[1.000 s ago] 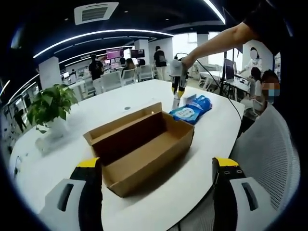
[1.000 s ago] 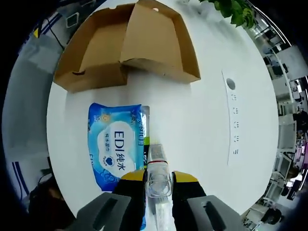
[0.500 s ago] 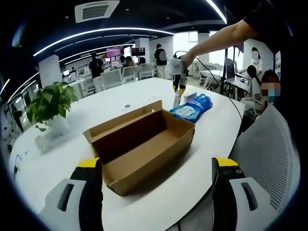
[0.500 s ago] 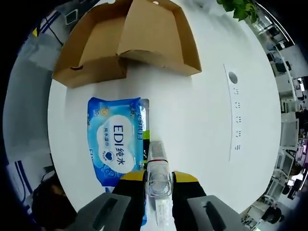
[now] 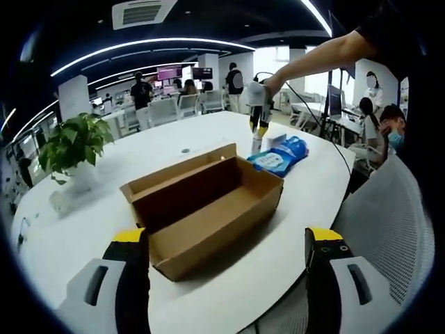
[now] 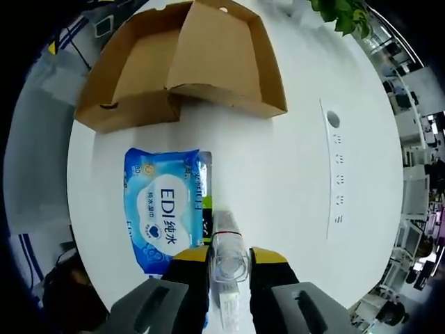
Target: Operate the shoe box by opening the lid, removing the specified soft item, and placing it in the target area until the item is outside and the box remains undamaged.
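- The shoe box (image 5: 205,209), a brown corrugated cardboard carton, sits open on the white round counter (image 5: 104,216), its lid (image 6: 226,59) folded back; inside looks empty from the left gripper view.
- The soft item, a blue plastic pack of wet wipes (image 6: 167,209), lies flat on the counter just beside the box.
- Judged light, floppy and slick: pinch an edge or seam rather than the slippery face.
- The cardboard should be stiff but easily creased; hold walls gently.
- Right claw (image 6: 230,259) is closed on a clear plastic bottle (image 6: 227,259), held above the wipes.
- Left claw (image 5: 226,250) gapes wide, holding nothing, near the box.
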### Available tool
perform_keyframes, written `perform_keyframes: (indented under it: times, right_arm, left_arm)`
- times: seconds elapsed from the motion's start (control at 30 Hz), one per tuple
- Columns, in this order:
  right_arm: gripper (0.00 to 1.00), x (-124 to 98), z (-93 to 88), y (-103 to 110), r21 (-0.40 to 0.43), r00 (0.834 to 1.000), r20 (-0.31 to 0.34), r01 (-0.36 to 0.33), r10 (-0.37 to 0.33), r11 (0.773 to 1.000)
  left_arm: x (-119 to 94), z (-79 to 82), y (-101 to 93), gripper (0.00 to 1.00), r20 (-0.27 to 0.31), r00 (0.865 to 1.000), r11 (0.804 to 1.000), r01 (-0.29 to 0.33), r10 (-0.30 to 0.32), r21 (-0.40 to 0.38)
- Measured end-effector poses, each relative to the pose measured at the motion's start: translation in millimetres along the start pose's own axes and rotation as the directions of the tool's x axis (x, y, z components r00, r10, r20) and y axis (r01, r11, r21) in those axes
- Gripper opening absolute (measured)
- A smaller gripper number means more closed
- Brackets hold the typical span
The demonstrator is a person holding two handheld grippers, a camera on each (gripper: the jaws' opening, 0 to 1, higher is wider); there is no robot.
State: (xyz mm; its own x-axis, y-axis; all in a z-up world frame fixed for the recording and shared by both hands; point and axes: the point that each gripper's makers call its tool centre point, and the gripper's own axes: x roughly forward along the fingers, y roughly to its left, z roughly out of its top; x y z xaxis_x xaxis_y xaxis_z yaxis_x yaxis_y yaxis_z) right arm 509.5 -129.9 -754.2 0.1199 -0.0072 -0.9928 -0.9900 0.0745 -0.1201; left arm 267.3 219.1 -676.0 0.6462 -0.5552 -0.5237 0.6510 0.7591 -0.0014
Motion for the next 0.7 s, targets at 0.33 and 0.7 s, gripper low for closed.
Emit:
perform_keyframes:
  times: [0.33, 0.7]
  right_arm:
    - [0.18, -0.6, 4.4, -0.7, -0.038, 1.0, 0.021, 0.021, -0.02, 0.999]
    - [0.17, -1.3, 6.1, 0.5, -0.065, 0.999, 0.032, 0.014, -0.012, 0.998]
  left_arm:
    - [0.2, -3.5, 10.2, 0.88, -0.007, 0.999, 0.999, -0.037, 0.037, -0.028]
    - [5.5, -8.8, 22.8, 0.81, -0.019, 0.997, 0.995, -0.07, 0.068, -0.071]
